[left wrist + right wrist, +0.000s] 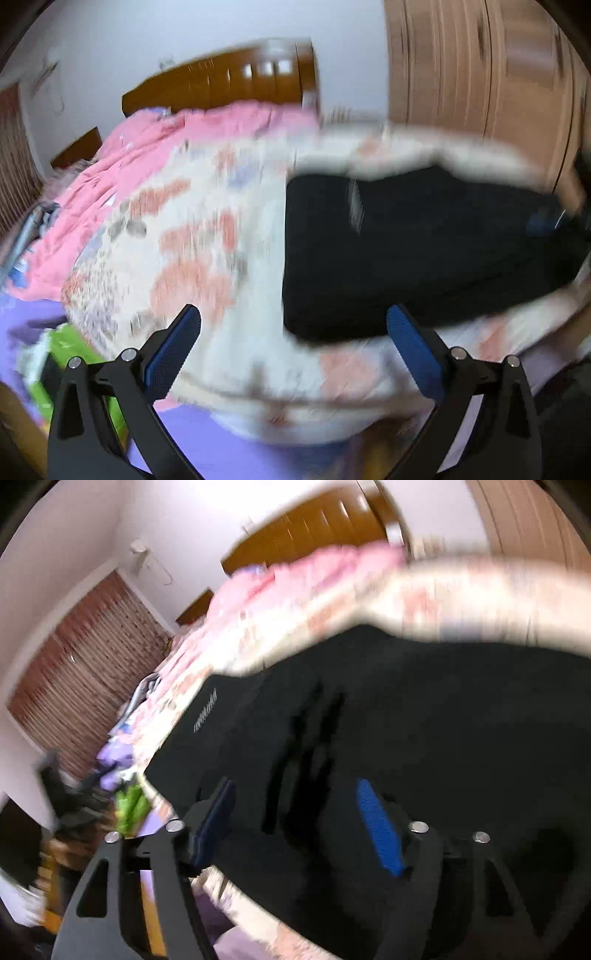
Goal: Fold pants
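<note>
**Both grippers open above the black pants**

Blue pads (378, 829) of our right gripper (295, 812) stand apart, directly over the black pants (406, 738), and no cloth is caught between them. Our jaws here are spread, and we see only dark cloth in the gap under them. On the pants we see a small light print (205, 712) near one edge, too blurred for us to read.

Our left gripper (293, 332) is also spread wide and holds nothing. Its right finger (413, 354) is just beside the near corner of the pants (424, 251); we cannot tell if it touches. In this view the pants lie as a flat dark block on a white blanket with flowers (207, 236).

Farther away, a pink cover (147, 147) lies on the bed, and behind it stands a brown headboard (236, 81). A wooden wardrobe (480, 74) is at the right. Under the blanket, a purple sheet (229, 443) shows near us. Both pictures are blurred.
</note>
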Tool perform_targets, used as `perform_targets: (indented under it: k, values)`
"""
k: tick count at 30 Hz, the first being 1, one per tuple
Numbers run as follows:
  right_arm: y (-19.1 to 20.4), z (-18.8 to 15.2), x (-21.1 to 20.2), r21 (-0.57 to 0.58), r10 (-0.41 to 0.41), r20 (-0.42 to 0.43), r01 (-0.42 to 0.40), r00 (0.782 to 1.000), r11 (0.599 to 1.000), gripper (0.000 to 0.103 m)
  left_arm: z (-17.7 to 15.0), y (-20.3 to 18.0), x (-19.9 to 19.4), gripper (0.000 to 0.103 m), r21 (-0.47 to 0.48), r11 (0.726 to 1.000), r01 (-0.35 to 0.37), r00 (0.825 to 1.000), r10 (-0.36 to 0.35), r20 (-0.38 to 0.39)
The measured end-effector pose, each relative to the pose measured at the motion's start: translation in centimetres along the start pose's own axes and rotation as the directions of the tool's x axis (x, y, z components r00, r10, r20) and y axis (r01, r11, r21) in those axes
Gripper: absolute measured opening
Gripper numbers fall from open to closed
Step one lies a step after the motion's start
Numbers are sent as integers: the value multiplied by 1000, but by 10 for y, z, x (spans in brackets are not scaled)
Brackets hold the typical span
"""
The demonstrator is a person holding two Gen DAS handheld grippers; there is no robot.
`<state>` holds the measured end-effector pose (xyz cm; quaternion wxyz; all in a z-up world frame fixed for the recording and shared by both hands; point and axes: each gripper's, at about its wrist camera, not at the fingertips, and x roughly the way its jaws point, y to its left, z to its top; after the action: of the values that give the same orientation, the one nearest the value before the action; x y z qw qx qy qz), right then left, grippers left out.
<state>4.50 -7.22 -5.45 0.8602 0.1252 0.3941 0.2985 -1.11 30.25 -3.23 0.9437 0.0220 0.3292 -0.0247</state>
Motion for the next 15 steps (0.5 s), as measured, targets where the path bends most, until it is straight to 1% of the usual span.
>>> perform_targets:
  k: [1,2,4,5,6,7,8,9,10,11,12,13,14,15]
  values:
    - [15,8,-2,-71,-10,27,12,1000,997,69,11,4,-7,101,-43,999,24,999,-22,40]
    - [32,15,1,-140,-13,36,18,999,990,69,25,6,-9,101,-81,995,60,996,-54,77]
    - [62,25,16,-251,-17,37,26,999,968,69,50,-3,7,101,-88,990,106,991,-98,92]
    - [72,27,24,-296,-19,34,29,999,955,69,60,-11,20,101,-79,991,111,991,-105,83]
    - [88,27,37,-363,-37,21,42,999,931,69,69,-21,38,101,-67,991,119,992,-115,61]
    - [97,26,51,-409,-67,3,62,998,910,69,74,-28,52,101,-55,991,124,992,-123,37]
    - [102,22,66,-447,-111,-22,90,994,890,69,76,-39,75,101,-33,992,120,993,-120,-6]
    - [104,22,79,-471,-147,-43,110,988,875,69,74,-46,93,101,-16,994,104,993,-105,-45]
    - [101,15,90,-491,-183,-73,125,980,862,69,69,-53,107,101,-2,996,91,993,-91,-81]
    - [99,9,99,-500,-207,-94,134,974,856,70,60,-58,123,101,11,996,85,989,-83,-121]
    - [90,-1,101,-514,-209,-76,141,975,846,71,50,-60,135,101,22,997,77,986,-73,-152]
    - [85,-4,98,-514,-177,-54,124,983,849,71,39,-63,146,102,48,997,64,983,-54,-177]
    - [80,-5,97,-507,-155,-51,108,987,855,71,33,-62,145,102,56,996,65,989,-56,-138]
    - [78,-5,98,-501,-150,-52,104,987,859,72,32,-60,144,102,50,996,71,989,-64,-133]
